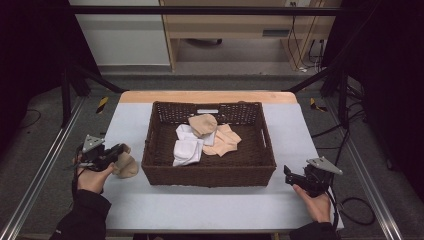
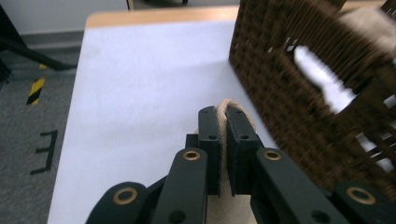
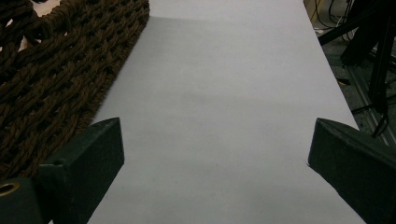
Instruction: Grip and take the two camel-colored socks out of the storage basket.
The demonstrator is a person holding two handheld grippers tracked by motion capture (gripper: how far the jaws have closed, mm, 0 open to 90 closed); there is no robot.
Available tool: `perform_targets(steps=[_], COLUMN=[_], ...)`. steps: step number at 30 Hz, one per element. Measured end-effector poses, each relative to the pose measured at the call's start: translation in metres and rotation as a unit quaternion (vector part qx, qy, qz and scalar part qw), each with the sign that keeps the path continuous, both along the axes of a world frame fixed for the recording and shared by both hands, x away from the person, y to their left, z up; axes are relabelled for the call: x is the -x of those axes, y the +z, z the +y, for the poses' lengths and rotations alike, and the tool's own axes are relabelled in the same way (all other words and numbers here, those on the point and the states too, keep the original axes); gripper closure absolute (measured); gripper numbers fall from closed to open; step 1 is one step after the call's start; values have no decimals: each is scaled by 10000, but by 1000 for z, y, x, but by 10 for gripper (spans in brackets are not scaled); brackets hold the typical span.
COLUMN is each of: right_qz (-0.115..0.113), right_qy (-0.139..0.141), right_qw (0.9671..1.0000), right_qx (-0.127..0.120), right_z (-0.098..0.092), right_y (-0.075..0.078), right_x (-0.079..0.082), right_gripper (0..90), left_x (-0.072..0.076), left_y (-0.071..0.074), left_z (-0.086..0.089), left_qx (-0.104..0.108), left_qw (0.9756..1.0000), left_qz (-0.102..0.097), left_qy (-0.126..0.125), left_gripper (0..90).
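- The table (image 1: 210,210), covered in pale grey, carries everything; its far edge is bare wood.
- The brown wicker basket (image 1: 209,175) stands mid-table, its left wall rising just beside the left gripper (close enough to block a move rightwards).
- Inside the basket lie white socks (image 1: 187,150) and beige socks (image 1: 222,141), with a rolled beige one on top.
- The beige sock (image 1: 127,167) sits on the table, left of the basket's near corner, pinched by the left gripper (image 1: 120,150), whose jaws are pressed together on the fabric.
- The right gripper (image 1: 289,176) rests right of the basket, jaws spread wide over bare table.
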State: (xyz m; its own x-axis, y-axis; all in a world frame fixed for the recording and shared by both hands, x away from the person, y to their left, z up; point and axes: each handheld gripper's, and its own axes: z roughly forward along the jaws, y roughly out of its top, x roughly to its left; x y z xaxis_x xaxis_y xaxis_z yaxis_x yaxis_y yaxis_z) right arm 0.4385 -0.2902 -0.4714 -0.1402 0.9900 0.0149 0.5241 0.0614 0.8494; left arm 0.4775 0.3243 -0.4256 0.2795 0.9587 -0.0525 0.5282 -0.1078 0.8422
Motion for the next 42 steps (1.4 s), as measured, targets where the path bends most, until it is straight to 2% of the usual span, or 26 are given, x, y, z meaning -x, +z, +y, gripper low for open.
perform_targets(steps=[2, 5, 8, 11, 13, 14, 15, 16, 17, 19, 20, 22, 23, 24, 27, 30, 33, 40, 42], right_qz=[1, 8, 3, -1, 0, 0, -7, -7, -16, -18, -21, -22, -21, -24, -24, -32, -27, -17, -19], right_qy=[5, -7, -3, -1, -3, -3, -8, -8, -11, -10, -15, -18, -20, -17, -11, -25, -24, -38, -42], right_qw=[10000, 10000, 10000, 10000, 10000, 10000, 10000, 10000, 10000, 10000, 10000, 10000, 10000, 10000, 10000, 10000, 10000, 10000, 10000], right_qx=[-12, -11, -16, -20, -25, -25, -24, -24, -30, -37, -50, -66, -63, -53, -59, -72, -79, -73, -88], right_z=[0, 0, 0, -1, -1, -1, -1, -1, -1, -1, -1, -1, -1, -1, -1, -1, -1, -2, -2], right_y=[0, 0, 0, 0, 0, 0, 0, 0, 0, 0, 1, 1, 1, 1, 1, 1, 1, 1, 1], right_x=[0, 0, 0, 0, 0, 0, 0, 0, 0, 0, 0, 0, 0, 0, 0, 0, 0, 0, 0], right_gripper=[39, 39, 39, 39, 39, 39, 39, 39, 39, 39, 39, 39, 39, 39, 39, 39, 39, 37, 36], left_x=[-2, -4, -4, -2, -1, -1, 1, 1, 3, 5, 7, 10, 10, 13, 16, 18, 18, 13, 12], left_y=[-7, -14, -15, -8, -3, -3, 3, 3, 9, 13, 20, 28, 28, 35, 43, 48, 56, 68, 71], left_z=[1, 2, 3, 5, 4, 4, 2, 2, -1, -2, -6, -13, -13, -20, -29, -34, -41, -52, -61], left_qx=[-14, 11, -18, 61, 117, 117, 164, 164, 223, 256, 342, 378, 378, 391, 409, 466, 620, 609, 570], left_qw=[9999, 9998, 9999, 9999, 9996, 9996, 9992, 9992, 9986, 9982, 9972, 9958, 9958, 9947, 9931, 9926, 9913, 9896, 9890], left_qz=[145, 193, 123, -90, -231, -231, -347, -347, -479, -541, -671, -828, -828, -947, -1086, -1108, -1102, -1218, -1247], left_qy=[-21, 0, 54, 111, 110, 110, 95, 95, 76, 58, 33, -8, -8, -53, -140, -193, -352, -468, -552], left_gripper=[835, 742, 627, 529, 507, 500, 498, 495, 495, 494, 493, 494, 494, 495, 495, 496, 499, 501, 501])
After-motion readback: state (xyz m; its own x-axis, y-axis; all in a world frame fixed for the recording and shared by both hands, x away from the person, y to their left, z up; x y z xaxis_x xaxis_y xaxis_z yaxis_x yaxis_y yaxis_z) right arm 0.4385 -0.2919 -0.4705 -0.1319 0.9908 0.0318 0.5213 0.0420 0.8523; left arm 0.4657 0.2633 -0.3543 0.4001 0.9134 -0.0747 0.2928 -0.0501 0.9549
